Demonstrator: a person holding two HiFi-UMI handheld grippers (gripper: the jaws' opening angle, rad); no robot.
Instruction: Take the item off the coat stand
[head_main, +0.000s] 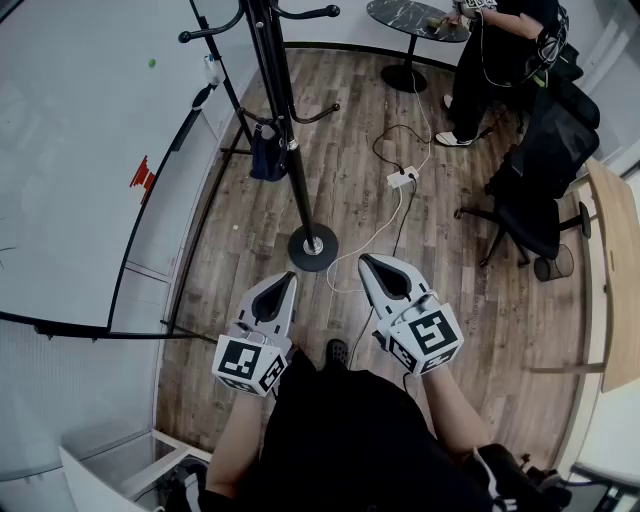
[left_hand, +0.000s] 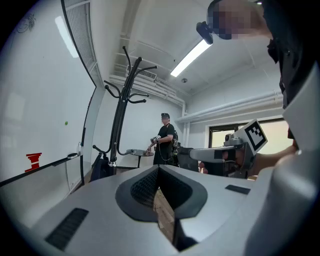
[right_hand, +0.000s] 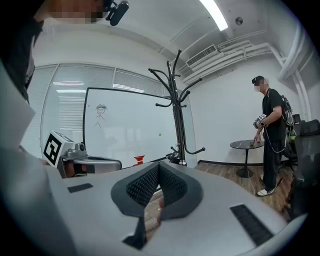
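We judge the blue bag (head_main: 268, 152) on the coat stand (head_main: 297, 175) soft and light, best lifted by its strap; left gripper (head_main: 287, 279) and right gripper (head_main: 367, 261) closed, empty.

head view steeply down, coat stand (head_main: 292, 150) shared

— Any writing to read here?
— No words, numbers or brand names that I can make out. The left gripper (head_main: 288, 280) has a marker cube (head_main: 250, 365), and the right gripper (head_main: 366, 261) has its own cube (head_main: 433, 335). Both carry black-and-white square patterns, not letters.
— And the whiteboard (right_hand: 130, 131)?
— Only a small hand-drawn stick figure (right_hand: 101, 112) near its upper left. A red shape (right_hand: 139, 160) sits low on it, too small to read.
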